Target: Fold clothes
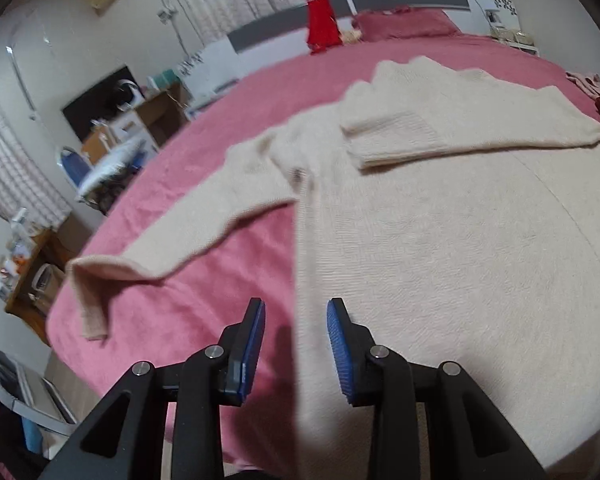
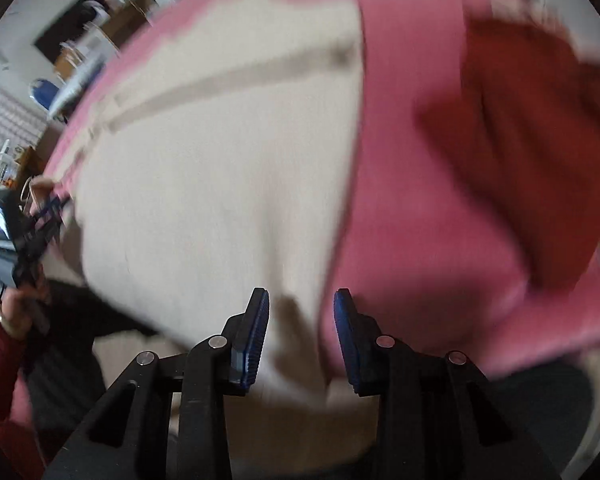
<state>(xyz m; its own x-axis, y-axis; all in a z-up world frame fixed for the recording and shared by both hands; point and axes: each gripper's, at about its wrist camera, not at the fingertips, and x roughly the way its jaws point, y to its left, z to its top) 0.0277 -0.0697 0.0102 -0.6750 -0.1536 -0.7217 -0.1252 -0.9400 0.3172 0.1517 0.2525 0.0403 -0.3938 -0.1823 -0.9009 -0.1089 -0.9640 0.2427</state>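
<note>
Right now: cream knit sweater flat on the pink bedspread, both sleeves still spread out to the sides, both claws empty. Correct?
Not quite. Only one sleeve of the cream knit sweater is spread out; the other sleeve is already folded across the chest, as the left wrist view shows. The rest holds: it lies flat on the pink bedspread, and the left claw and right claw are empty.

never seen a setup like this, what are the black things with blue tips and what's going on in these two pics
Those are hand-held tongs, one in each of a person's hands, each with a camera looking out along its two fingers. One picture is from the left tongs, the other, blurred, from the right tongs. Both stand open and hold nothing. Below them a cream sweater lies on a pink bedspread: one sleeve is folded across its body, the other sleeve is spread out sideways. A dark red garment lies beside it.
</note>
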